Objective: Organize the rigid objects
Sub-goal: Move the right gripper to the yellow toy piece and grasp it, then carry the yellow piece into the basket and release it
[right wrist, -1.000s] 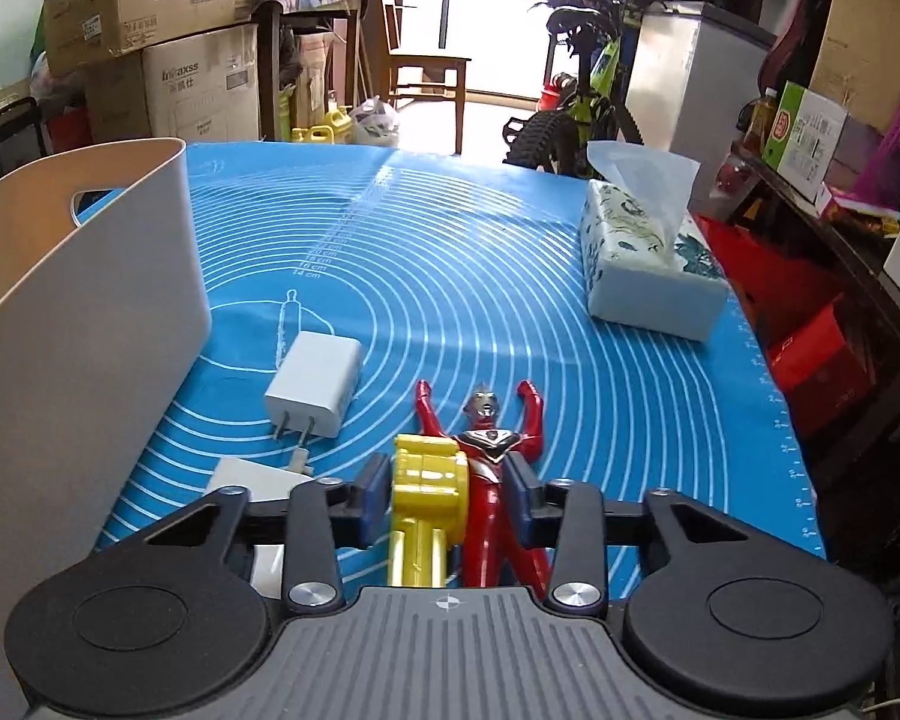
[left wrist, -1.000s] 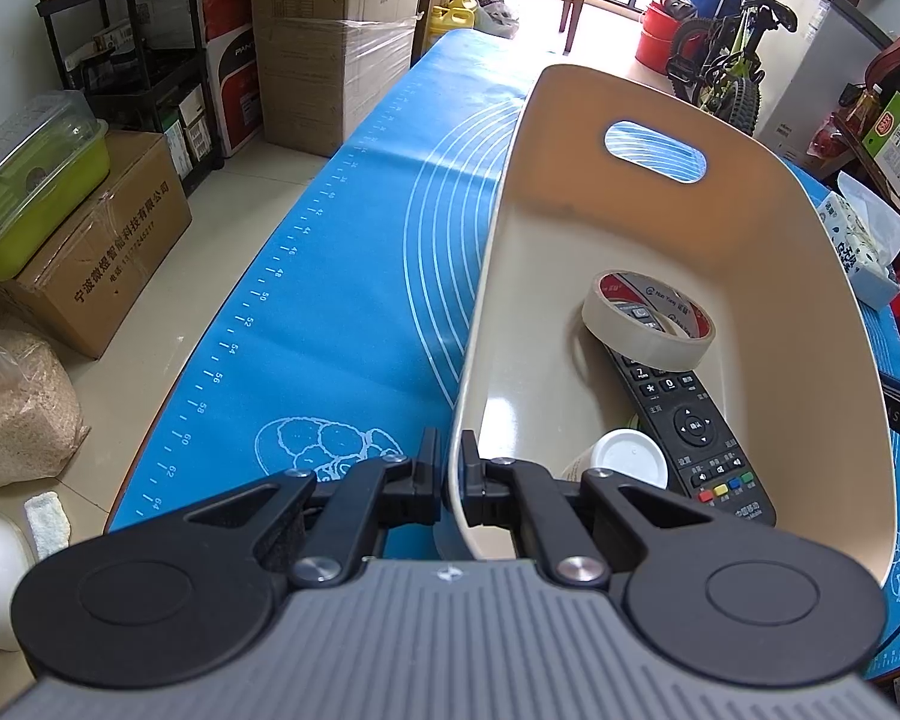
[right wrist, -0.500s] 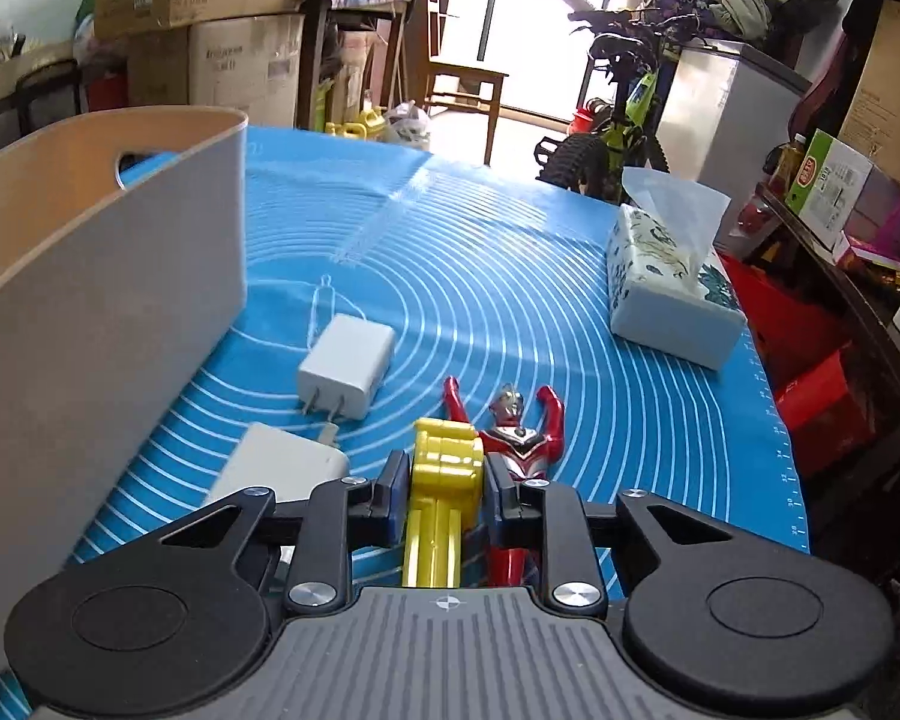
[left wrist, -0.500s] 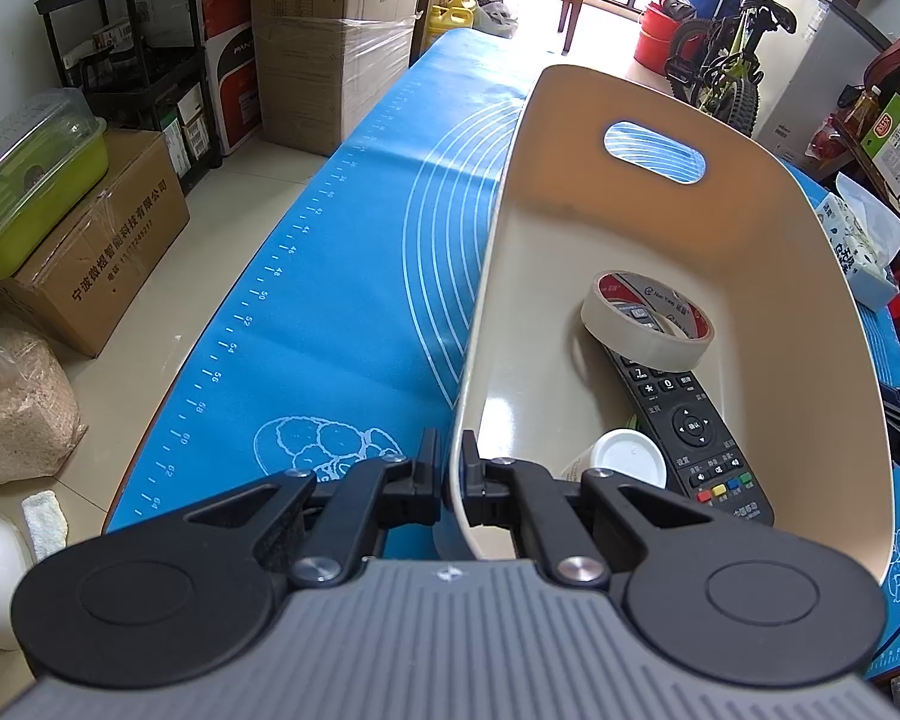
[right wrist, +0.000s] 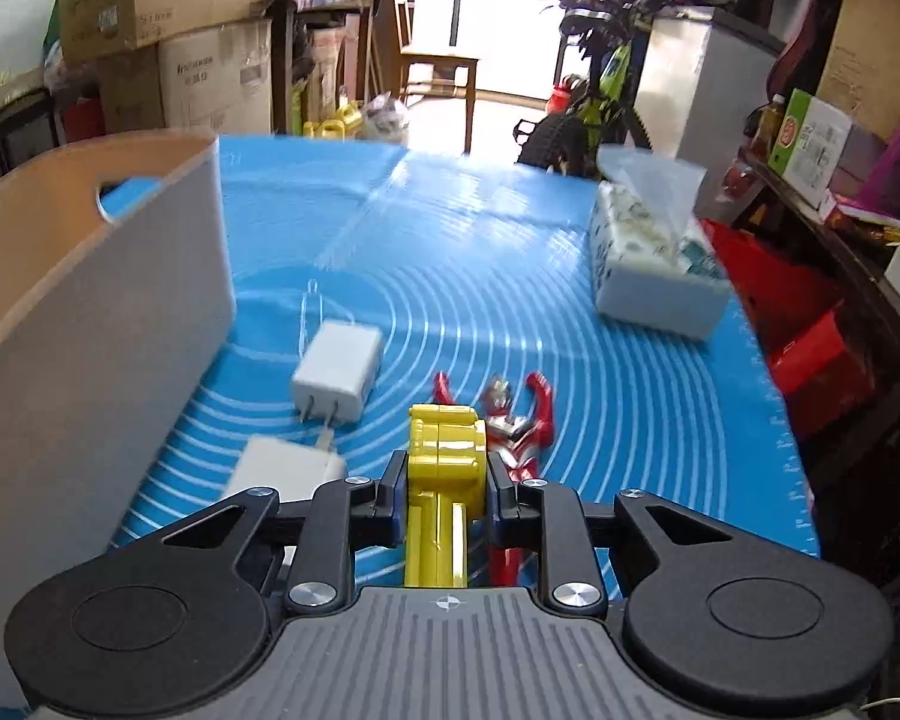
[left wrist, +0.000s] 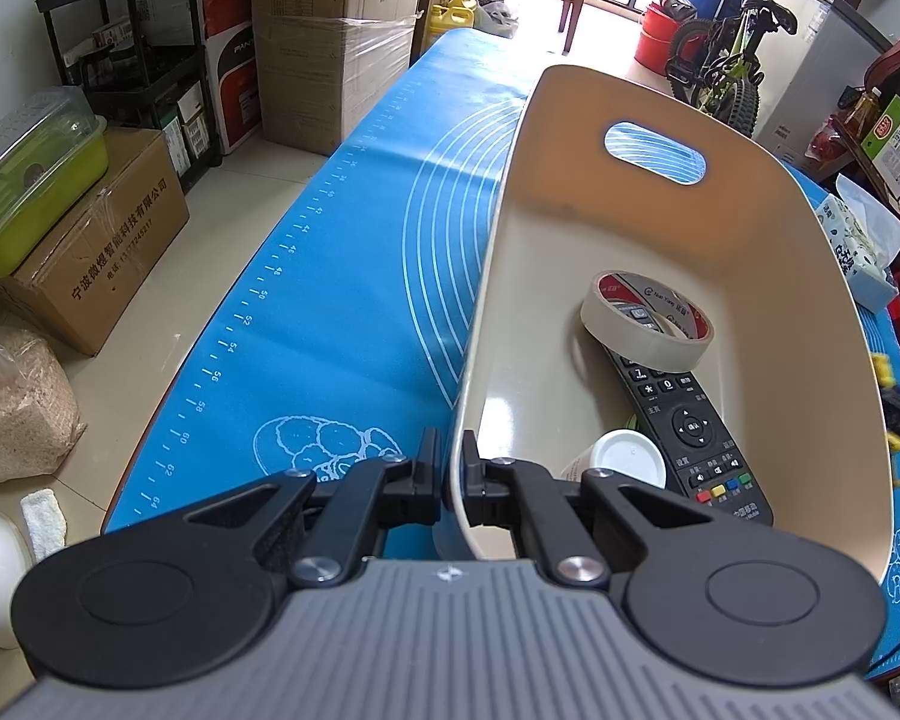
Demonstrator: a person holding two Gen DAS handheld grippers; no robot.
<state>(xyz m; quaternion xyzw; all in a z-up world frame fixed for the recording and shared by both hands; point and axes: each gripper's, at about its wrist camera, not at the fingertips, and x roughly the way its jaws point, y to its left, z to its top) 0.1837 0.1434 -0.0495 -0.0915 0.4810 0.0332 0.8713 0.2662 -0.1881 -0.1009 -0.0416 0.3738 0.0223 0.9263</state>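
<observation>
Your right claw (right wrist: 445, 489): jaws narrowed since a second ago, pads now clamped on yellow toy (right wrist: 445, 462); last two readings nearly level, so grip looks settled. Toy sits between pads, red figure (right wrist: 513, 429) just beside on blue mat (right wrist: 510, 312), two white chargers (right wrist: 337, 371) near.

Your left claw (left wrist: 447, 477): fully pinched on near rim of bin (left wrist: 840, 312), unchanged.

Meaning: grasp secured; lift into bin beside tape roll (left wrist: 647, 324) and remote (left wrist: 687, 432) likely next.

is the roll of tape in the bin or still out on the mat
In the bin: the tape roll lies inside it, resting on the remote.
</observation>
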